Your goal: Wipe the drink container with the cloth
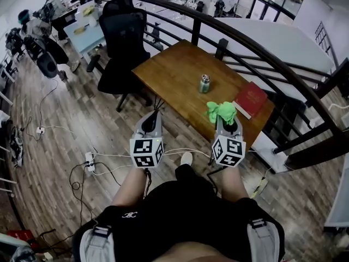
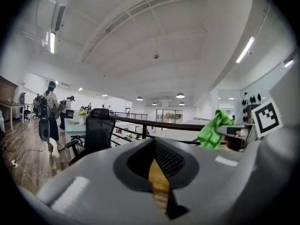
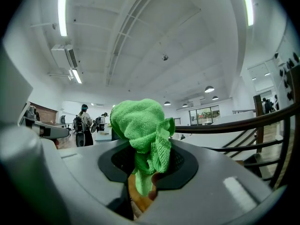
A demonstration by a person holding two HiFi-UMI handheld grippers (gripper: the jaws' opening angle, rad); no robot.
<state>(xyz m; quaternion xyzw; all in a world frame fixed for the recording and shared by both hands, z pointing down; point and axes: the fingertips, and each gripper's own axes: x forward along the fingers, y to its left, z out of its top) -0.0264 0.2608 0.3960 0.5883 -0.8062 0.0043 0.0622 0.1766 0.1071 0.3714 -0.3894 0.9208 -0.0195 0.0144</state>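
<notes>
left tongs (image 1: 152, 116) clenched on nothing, at the near edge of the bench (image 1: 172, 72); the drink container (image 1: 204, 83) stands upright mid-bench, untouched; right tongs (image 1: 229, 125) pinch the bunched green cloth (image 1: 222, 112), just beside a red book (image 1: 250, 99)

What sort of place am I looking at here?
Most likely an open-plan office, perhaps on an upper level: a black office chair stands at a wooden table, a dark railing runs behind it, and more desks stand further off.
</notes>
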